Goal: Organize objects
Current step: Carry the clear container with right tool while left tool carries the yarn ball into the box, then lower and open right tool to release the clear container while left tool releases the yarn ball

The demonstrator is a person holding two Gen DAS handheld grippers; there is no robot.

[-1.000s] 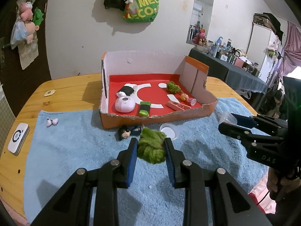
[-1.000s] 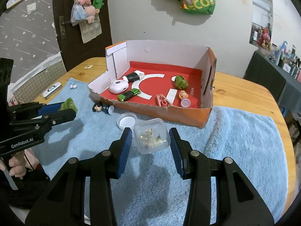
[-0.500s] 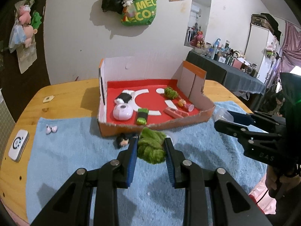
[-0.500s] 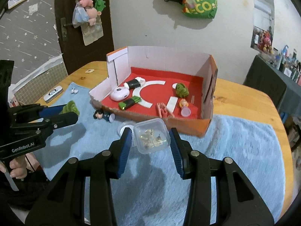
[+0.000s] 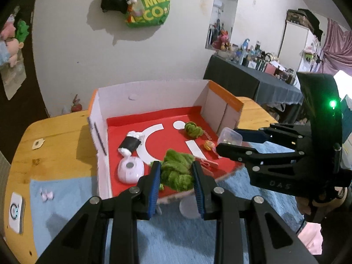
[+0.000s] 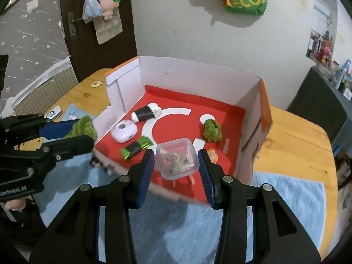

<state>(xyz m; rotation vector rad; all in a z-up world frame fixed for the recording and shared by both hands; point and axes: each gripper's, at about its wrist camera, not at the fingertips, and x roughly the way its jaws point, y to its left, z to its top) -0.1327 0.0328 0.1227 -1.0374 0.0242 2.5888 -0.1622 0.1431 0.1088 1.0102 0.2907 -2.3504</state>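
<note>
My left gripper is shut on a green fuzzy toy and holds it above the front edge of the red-floored cardboard box. My right gripper is shut on a small clear plastic box of trinkets, raised over the box's front wall. The right gripper also shows in the left wrist view, and the left gripper shows in the right wrist view. Inside the box lie a white round device, a black-and-white roll, a green wrapper and another green fuzzy toy.
A blue towel covers the wooden table in front of the box. A clear lid and a small dark figurine lie on the towel by the box. A white device and small pink pieces lie at the left.
Both grippers have risen and moved forward with their objects, from over the towel to above the box's front edge. Their grips have not changed.
</note>
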